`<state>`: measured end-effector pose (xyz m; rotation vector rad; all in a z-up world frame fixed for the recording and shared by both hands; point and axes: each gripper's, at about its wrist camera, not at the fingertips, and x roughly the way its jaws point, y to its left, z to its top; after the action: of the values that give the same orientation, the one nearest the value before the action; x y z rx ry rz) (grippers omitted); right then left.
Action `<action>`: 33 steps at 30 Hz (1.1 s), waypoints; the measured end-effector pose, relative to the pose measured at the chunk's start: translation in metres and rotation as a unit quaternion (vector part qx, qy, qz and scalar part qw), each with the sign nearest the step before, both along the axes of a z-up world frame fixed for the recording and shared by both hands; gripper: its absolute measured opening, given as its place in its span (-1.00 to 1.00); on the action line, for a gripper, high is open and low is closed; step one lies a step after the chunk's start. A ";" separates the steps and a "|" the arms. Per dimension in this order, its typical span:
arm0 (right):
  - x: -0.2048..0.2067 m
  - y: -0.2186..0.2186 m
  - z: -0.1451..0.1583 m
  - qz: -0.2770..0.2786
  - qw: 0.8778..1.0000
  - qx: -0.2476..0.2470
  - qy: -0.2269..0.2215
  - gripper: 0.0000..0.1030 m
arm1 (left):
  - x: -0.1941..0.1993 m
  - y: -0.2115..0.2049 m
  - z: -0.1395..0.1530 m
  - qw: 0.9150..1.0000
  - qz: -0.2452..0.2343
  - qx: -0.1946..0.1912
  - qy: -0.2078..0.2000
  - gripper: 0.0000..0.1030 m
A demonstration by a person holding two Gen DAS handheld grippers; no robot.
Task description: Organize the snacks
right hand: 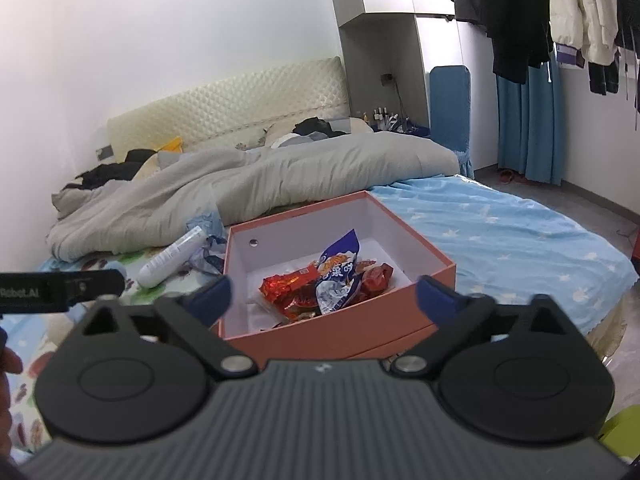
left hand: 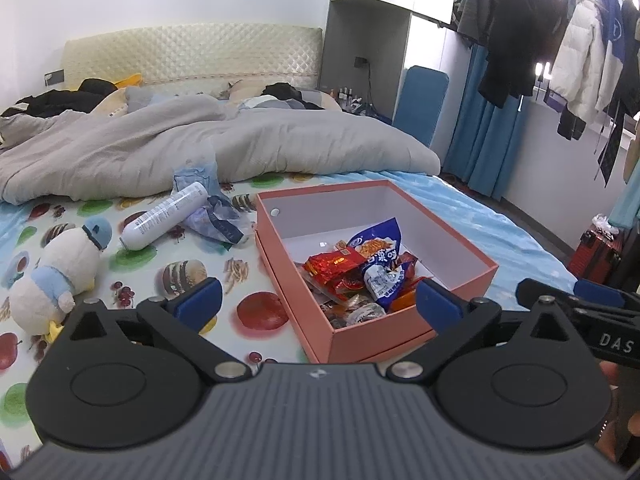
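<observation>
A pink cardboard box (left hand: 472,276) (right hand: 400,320) with a white inside sits on the bed. In it lie several snack packets: a blue-and-white bag (left hand: 380,256) (right hand: 338,276) on top, red packets (left hand: 332,264) (right hand: 288,284) beside it. My left gripper (left hand: 318,300) stands open just in front of the box's near corner, nothing between its blue pads. My right gripper (right hand: 324,296) is open wide before the box's near wall, also with nothing in it. Part of the right gripper's body (left hand: 580,308) shows in the left wrist view.
On the fruit-print sheet left of the box lie a white bottle (left hand: 166,216) (right hand: 172,258), crumpled blue wrapping (left hand: 218,216) and a plush penguin (left hand: 60,272). A grey duvet (left hand: 200,148) is heaped behind. Clothes hang at the right; a red suitcase (left hand: 600,252) stands on the floor.
</observation>
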<state>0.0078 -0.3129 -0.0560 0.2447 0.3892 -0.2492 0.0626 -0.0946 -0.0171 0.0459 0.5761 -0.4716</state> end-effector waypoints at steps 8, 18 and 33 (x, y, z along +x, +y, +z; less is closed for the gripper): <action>0.003 0.003 0.000 -0.003 1.000 -0.010 0.008 1.00 | 0.000 0.002 0.004 1.000 0.000 -0.002 0.001 1.00; 0.005 0.003 0.000 -0.001 1.000 -0.012 0.009 1.00 | 0.000 0.002 0.006 1.000 0.003 0.002 0.007 1.00; 0.004 0.004 0.005 0.000 1.000 -0.021 0.009 1.00 | 0.004 0.005 0.007 1.000 0.008 0.001 0.007 1.00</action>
<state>0.0121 -0.3093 -0.0514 0.2005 0.4009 -0.2602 0.0665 -0.0901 -0.0097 0.0401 0.5900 -0.4553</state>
